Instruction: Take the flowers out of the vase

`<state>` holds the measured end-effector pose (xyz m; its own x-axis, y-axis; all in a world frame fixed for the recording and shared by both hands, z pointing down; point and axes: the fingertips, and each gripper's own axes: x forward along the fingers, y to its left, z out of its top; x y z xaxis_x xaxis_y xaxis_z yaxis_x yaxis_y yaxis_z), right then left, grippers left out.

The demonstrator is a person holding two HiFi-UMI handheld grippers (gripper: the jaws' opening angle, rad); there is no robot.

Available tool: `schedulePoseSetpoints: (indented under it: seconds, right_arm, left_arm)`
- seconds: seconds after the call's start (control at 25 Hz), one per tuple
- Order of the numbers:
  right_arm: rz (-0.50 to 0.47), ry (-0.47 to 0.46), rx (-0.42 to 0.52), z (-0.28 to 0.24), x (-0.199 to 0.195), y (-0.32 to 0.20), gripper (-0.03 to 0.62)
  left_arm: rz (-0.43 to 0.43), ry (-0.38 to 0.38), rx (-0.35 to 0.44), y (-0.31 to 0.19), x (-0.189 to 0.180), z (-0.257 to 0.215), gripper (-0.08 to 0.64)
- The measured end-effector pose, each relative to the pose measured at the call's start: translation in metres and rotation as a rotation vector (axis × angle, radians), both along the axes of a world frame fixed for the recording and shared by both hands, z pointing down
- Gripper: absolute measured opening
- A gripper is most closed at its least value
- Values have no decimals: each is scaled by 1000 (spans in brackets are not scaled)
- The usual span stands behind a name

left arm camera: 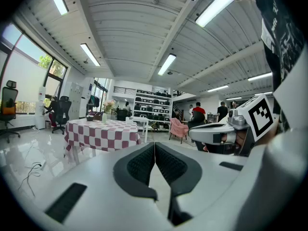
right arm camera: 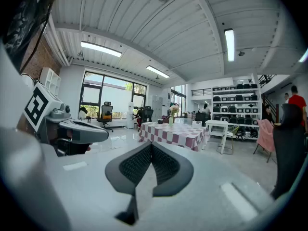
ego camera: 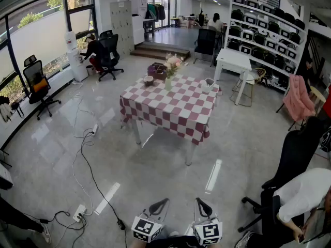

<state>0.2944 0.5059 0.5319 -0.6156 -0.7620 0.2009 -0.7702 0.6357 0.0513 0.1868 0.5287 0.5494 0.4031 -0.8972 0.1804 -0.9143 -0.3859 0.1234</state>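
Note:
A pale vase (ego camera: 168,83) holding pink and white flowers (ego camera: 173,63) stands at the far side of a table with a red-and-white checked cloth (ego camera: 170,110), well across the room from me. My left gripper (ego camera: 159,205) and right gripper (ego camera: 202,205) sit side by side at the bottom of the head view, both far from the table. In the left gripper view the pads meet at the left gripper (left arm camera: 154,144), with nothing between them; the flowers (left arm camera: 109,105) are small and distant. The right gripper (right arm camera: 151,145) is likewise shut and empty, with the flowers (right arm camera: 173,109) far ahead.
On the table are a dark bowl (ego camera: 148,80), a brown box (ego camera: 158,71) and a white container (ego camera: 208,84). Cables and a power strip (ego camera: 80,211) lie on the floor at left. A white desk (ego camera: 232,61), office chairs (ego camera: 36,87) and a seated person (ego camera: 302,195) surround the room.

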Motion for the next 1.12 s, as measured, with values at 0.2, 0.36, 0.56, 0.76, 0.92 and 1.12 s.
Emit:
schedulePoseSetpoints:
  seconds: [0.2, 0.36, 0.56, 0.76, 0.92, 1.12]
  right_arm:
    - [10, 17, -2, 5, 6, -1, 5]
    - [11, 15, -12, 9, 10, -4, 5]
    - [27, -17, -9, 8, 14, -7, 6]
    - [22, -30, -38, 13, 18, -13, 6]
    - [13, -20, -29, 13, 14, -16, 6]
    - [-8, -8, -22, 18, 5, -25, 6]
  left_arm:
    - [10, -3, 4, -3, 5, -3, 11]
    - [0, -3, 1, -4, 6, -1, 12]
    - [-19, -4, -10, -3, 2, 3, 12]
    - [-27, -6, -27, -3, 0, 9, 12]
    - [-28, 10, -25, -9, -2, 9, 12]
    - [-29, 20, -27, -25, -10, 16, 12]
